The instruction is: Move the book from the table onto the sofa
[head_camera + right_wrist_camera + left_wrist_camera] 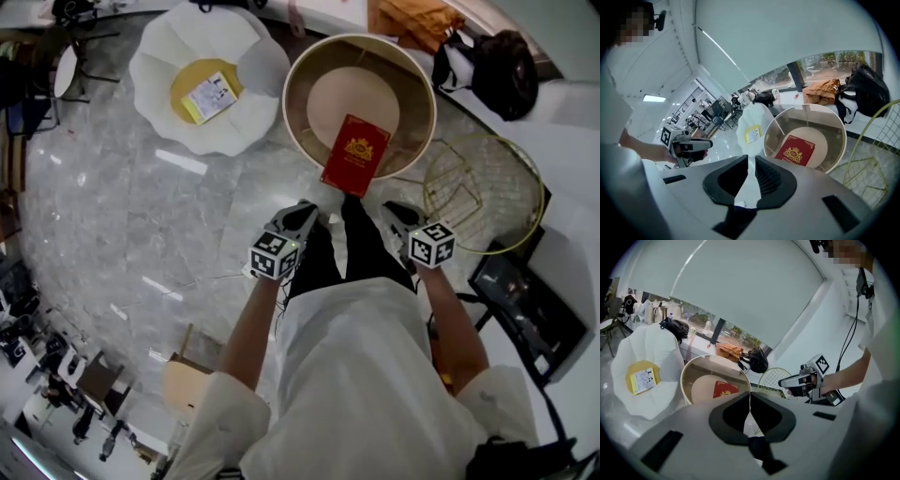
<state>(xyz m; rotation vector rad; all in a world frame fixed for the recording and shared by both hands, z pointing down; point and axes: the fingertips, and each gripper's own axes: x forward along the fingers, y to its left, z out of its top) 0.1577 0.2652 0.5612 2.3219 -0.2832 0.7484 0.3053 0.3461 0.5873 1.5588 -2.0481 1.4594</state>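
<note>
Both pairs of tongs are closed and carry nothing: the left tongs [750, 397] have their jaws pressed together, and the right tongs [751, 159] show only a sliver between theirs. In the head view the left tongs [307, 208] and right tongs [394, 210] are held side by side in front of a standing person in a white shirt, tips angled down towards a round surface [287, 103] with a pale rim, short of its near edge.

A red book [355, 154] with a gold emblem lies flat on the surface, at the edge nearest the person, one corner reaching the rim. Neither pair of tongs touches it.

Left of the surface, just beside it on the marble floor [112, 206], stands a white petal-shaped sofa [159, 84]. In its seat is a yellow cushion [183, 89], and on that lies a printed leaflet [212, 97].

Right of the surface is a gold wire basket [483, 192]. Beyond both, a black backpack [506, 61] and a tan bag [412, 21] rest on the window ledge.
</note>
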